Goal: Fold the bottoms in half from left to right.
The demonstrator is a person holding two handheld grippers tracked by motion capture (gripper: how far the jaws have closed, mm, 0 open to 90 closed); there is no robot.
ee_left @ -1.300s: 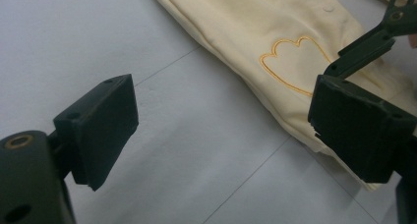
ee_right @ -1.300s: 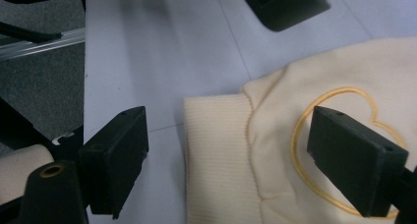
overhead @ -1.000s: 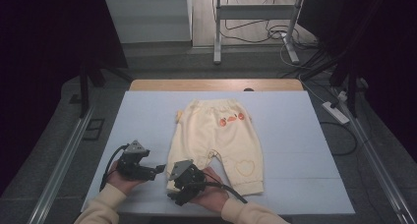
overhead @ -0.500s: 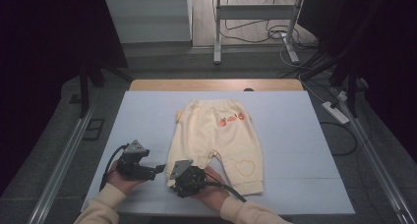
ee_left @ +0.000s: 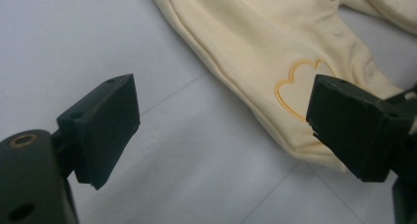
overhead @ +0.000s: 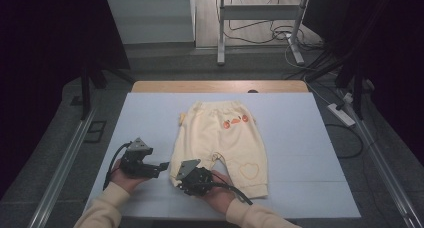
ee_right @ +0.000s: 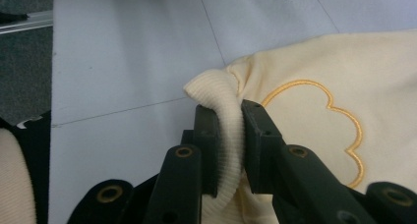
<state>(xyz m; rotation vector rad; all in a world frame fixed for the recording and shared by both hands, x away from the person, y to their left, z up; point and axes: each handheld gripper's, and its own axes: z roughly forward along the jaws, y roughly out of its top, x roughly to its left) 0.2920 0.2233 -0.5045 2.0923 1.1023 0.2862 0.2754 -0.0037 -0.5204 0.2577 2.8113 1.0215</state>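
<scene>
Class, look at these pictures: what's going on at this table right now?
A person works at a table with a gripper in each hand. Pale yellow baby trousers lie flat on it, waist away from the person. The right gripper is shut on the ribbed cuff of the leg nearest the person's left side. The left gripper is open beside that same leg, its jaws wide apart, holding nothing.

Pale yellow trousers [overhead: 220, 138] on a light blue-grey table cover [overhead: 300, 138]

Orange-outlined heart shapes are stitched on the legs; red-orange motifs, possibly fruit, are seen near the waistband.
</scene>
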